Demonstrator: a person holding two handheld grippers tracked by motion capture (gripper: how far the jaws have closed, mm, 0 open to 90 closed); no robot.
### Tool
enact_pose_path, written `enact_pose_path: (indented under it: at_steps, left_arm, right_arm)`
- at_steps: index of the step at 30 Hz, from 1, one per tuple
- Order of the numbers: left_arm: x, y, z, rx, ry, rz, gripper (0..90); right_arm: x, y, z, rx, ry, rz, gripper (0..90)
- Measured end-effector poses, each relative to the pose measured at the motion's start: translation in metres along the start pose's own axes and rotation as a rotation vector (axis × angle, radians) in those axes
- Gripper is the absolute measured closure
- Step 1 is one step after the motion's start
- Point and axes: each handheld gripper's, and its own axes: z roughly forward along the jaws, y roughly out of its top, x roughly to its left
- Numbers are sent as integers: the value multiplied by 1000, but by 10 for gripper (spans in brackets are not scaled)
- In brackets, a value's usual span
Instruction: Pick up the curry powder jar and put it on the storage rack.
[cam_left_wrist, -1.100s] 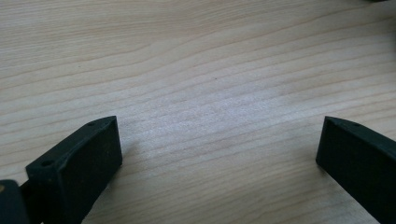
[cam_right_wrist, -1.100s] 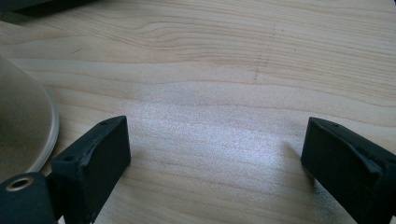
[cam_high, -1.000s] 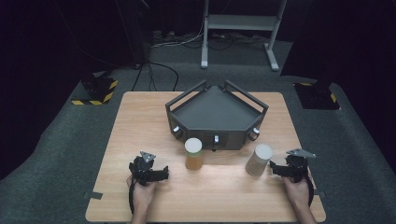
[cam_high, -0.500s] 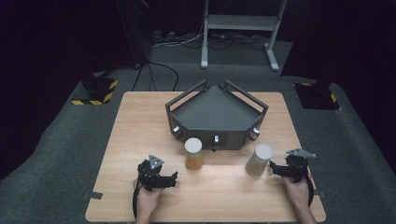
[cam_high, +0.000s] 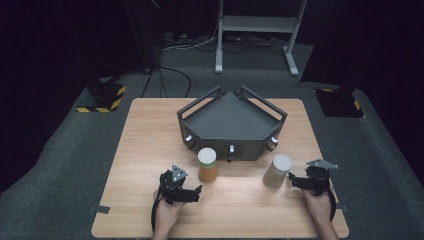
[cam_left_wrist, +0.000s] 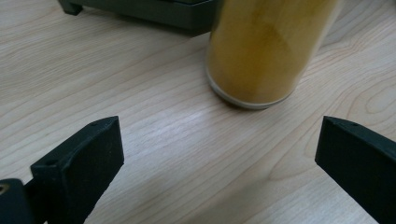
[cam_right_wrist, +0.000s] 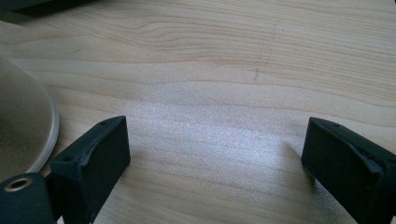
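Amber jar (cam_high: 207, 165) stands upright with a white lid, amber contents up its whole wall; grey jar (cam_high: 277, 171) stands upright too, contents unclear to me. Tray (cam_high: 200, 122) behind them looks bare. My left gripper (cam_high: 196, 194) sits just beside the amber jar, jaws spread wide, nothing between them — jar ahead, apart. Right gripper (cam_high: 292, 180) released too, grey jar close at its side. Since a second ago, left gripper has crept toward the amber jar; right has stayed put.
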Motion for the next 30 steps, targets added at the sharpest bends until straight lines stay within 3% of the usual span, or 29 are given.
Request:
enact_pose_path:
  at_steps: [21, 30]
  left_arm:
    - [-14, 26, 24, -24, -30, 43, 44]
    - [-20, 35, 31, -46, -22, 54, 78]
  right_arm:
    - [0, 0, 0, 0, 0, -1, 72]
    - [0, 0, 0, 0, 0, -1, 72]
